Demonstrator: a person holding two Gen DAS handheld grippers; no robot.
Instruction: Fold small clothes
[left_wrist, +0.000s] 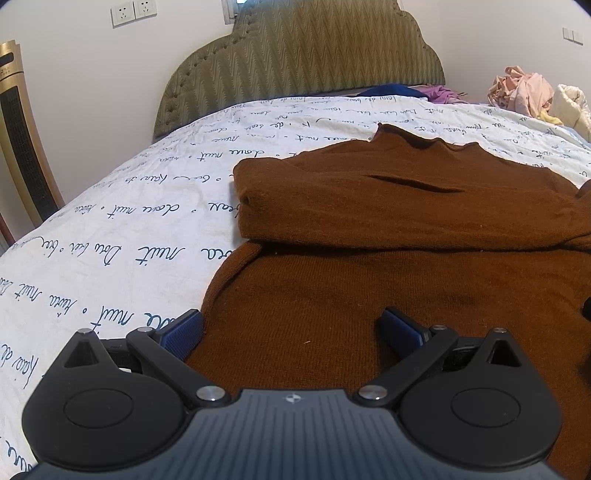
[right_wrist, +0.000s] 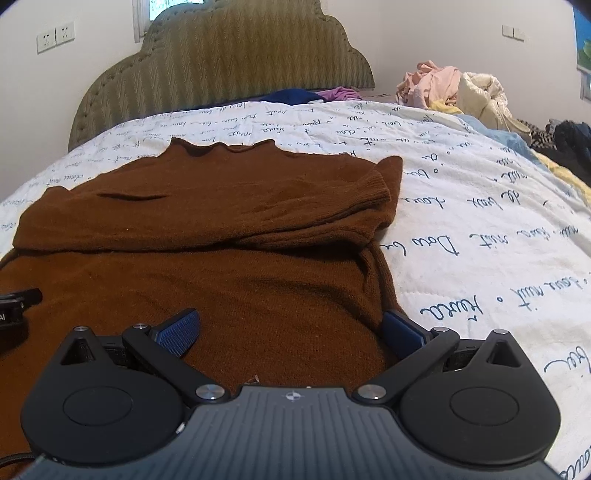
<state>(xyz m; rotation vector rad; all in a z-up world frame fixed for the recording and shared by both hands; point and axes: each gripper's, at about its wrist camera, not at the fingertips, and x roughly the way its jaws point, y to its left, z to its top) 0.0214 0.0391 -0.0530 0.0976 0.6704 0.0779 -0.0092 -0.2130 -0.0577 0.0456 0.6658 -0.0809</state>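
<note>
Nearby, clothes pile (right_wrist: 454, 92) by headboard (left_wrist: 295, 66), brown sweater (left_wrist: 369, 240) on bedspread (left_wrist: 129, 221), both grippers' fingers (left_wrist: 183, 334) spread wide.

Open white bedsheet (left_wrist: 122, 206) left of the brown sweater (left_wrist: 369, 229), bare from the near edge up to the padded headboard (left_wrist: 295, 55). More bare sheet right of the sweater in the right wrist view, narrowing toward a heap of pale clothes (right_wrist: 454, 92) at the far right corner and dark garments (right_wrist: 565, 144) along the right edge. Blue and purple fabric (right_wrist: 314, 95) bunched against the headboard, closing off the far end. A gold-trimmed appliance (left_wrist: 22, 147) standing beside the bed's left side. Near the sweater's hem, left hand-held gripper (left_wrist: 291, 332) and right hand-held gripper (right_wrist: 291, 328) side by side, jaws spread, leaving little room between them.
</note>
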